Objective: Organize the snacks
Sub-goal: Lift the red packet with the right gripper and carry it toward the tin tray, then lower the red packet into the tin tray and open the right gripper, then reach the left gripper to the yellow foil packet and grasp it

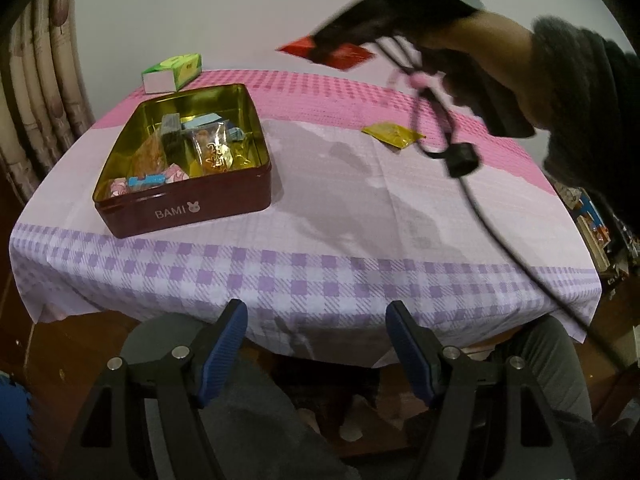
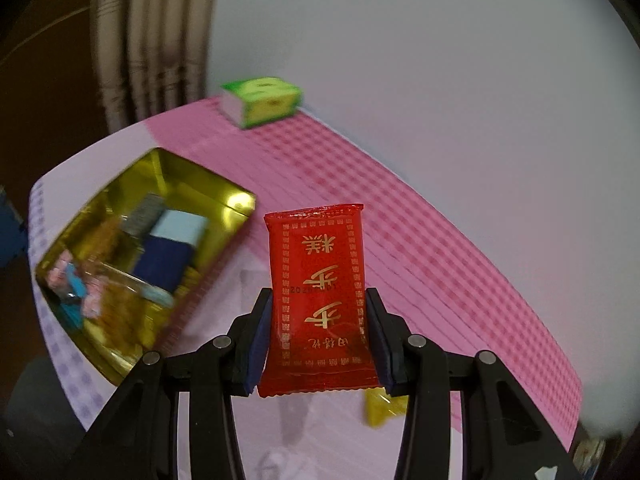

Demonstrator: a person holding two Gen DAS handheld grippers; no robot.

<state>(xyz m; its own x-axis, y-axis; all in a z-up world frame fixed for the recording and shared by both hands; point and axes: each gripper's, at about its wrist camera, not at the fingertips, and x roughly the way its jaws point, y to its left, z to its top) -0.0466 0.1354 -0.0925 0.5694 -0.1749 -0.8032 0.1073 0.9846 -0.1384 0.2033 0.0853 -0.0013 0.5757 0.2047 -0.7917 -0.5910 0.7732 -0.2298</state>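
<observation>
My right gripper (image 2: 319, 316) is shut on a red snack packet (image 2: 318, 296) with gold characters, held in the air above the table. From the left wrist view the same red packet (image 1: 344, 54) hangs high above the table's far side, in the blurred right gripper (image 1: 332, 44). A dark red tin (image 1: 188, 204) marked BAMI, gold inside, sits open on the left and holds several snacks. In the right wrist view the tin (image 2: 224, 204) lies left of the packet. A yellow packet (image 1: 394, 133) lies on the cloth. My left gripper (image 1: 316, 320) is open and empty at the table's near edge.
A green and white box (image 1: 174, 68) stands at the table's far left corner, also the box (image 2: 262, 100) in the right wrist view. A pink and purple checked cloth (image 1: 320, 272) covers the table. A black cable (image 1: 500, 240) trails from the right hand. A curtain (image 1: 36, 92) hangs left.
</observation>
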